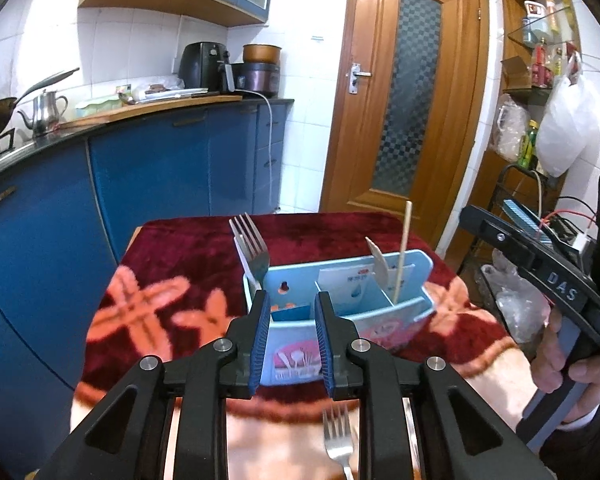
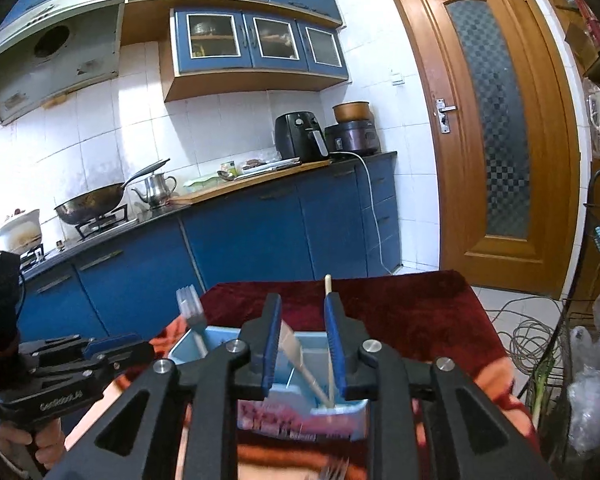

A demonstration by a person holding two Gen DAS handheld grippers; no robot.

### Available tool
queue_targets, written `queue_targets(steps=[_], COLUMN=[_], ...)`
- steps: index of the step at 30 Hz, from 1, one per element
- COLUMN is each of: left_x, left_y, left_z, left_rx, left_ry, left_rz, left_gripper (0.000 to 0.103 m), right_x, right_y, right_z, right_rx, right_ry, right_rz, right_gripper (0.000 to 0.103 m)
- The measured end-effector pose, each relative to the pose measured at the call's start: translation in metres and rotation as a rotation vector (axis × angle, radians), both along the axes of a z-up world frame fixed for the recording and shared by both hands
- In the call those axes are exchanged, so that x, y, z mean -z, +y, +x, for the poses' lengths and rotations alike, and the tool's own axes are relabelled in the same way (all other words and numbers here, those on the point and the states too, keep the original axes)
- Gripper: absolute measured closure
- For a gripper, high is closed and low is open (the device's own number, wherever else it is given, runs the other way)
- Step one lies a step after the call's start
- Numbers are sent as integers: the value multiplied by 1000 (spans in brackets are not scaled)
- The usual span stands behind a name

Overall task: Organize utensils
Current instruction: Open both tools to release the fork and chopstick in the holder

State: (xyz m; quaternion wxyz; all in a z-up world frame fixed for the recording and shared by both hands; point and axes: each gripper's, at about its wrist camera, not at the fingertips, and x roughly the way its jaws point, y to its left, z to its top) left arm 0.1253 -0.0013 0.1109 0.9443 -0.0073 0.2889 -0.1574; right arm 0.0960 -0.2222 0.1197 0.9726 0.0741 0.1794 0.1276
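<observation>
Both grippers, left (image 1: 291, 340) and right (image 2: 303, 350), are standing slightly parted, gripping nothing, before the blue caddy (image 1: 396, 316) on the red cloth (image 1: 172, 264). In it are sitting 1 fork (image 1: 252, 246), a spoon (image 1: 378, 266) and a chopstick (image 1: 403, 252). A 2nd fork (image 1: 338, 438) is lying near the table edge.

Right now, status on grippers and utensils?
Left gripper open, empty. Right gripper open, empty. Fork, spoon, chopstick in caddy. One loose fork on table.
</observation>
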Motion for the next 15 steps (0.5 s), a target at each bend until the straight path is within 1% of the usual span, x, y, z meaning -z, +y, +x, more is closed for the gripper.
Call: queue_targets(steps=[5, 8, 11, 15], left_x=[-3, 0, 7, 21], left_y=[5, 8, 9, 7], left_z=[-21, -35, -48, -64], left_rx=[-4, -10, -25, -14], left_ry=[18, 32, 40, 70], left_rz=[8, 14, 38, 40], left_gripper=[80, 80, 80, 80], right_x=[-1, 6, 14, 26], right_y=[2, 2, 2, 0], right_z=[-27, -42, -55, -69], right_rx=[0, 1, 8, 19], right_ry=[39, 73, 97, 127], right_rz=[-2, -5, -16, -27], right_gripper=[77, 75, 75, 74])
